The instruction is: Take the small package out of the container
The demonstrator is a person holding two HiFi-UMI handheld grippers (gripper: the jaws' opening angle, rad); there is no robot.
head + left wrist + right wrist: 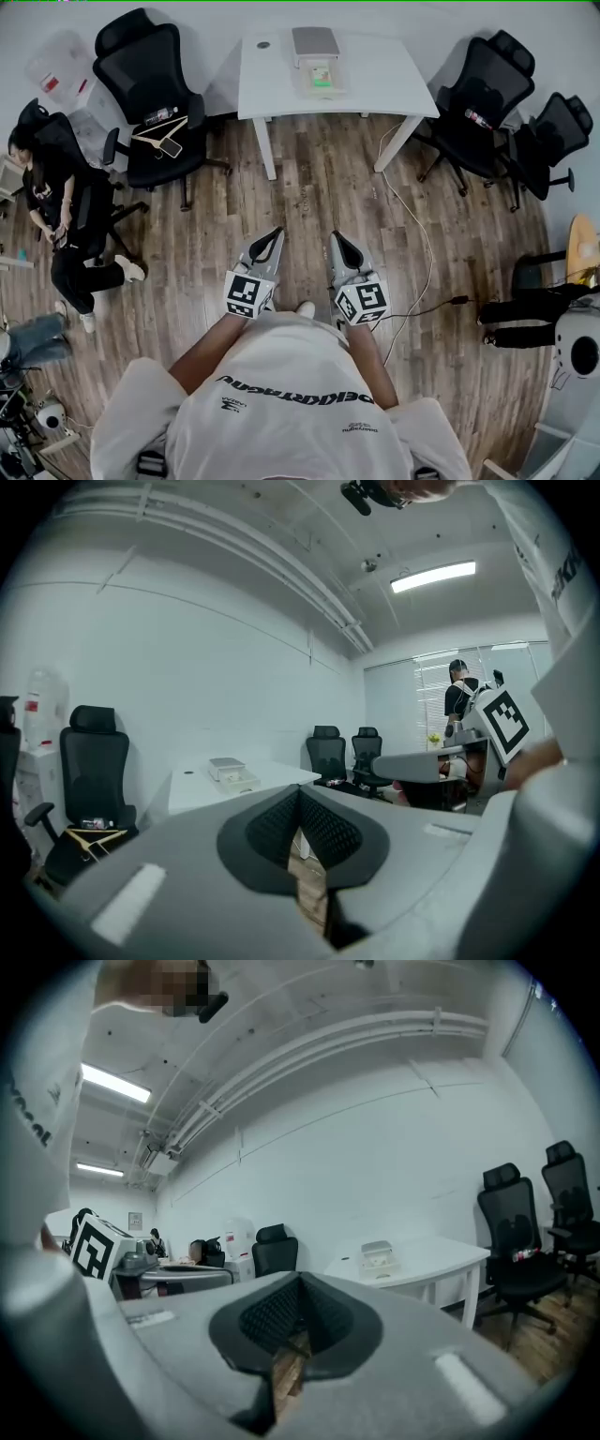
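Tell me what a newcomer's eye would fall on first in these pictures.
First, the left tool and right tool, both shut and empty, held side by side low over the wooden floor, close to the person's body. Beyond them stands the white table by the far wall, bearing a clear container, flanked by black office chairs.

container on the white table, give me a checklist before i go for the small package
1. Left tongs empty: ok.
2. Right tongs empty: ok.
3. Tongs open for a grasp: not ok, both are shut.
4. Container within reach: not ok, it sits on the white table across the floor.
5. Small package visible inside: ok, it shows green.
6. Container top open: cannot tell.
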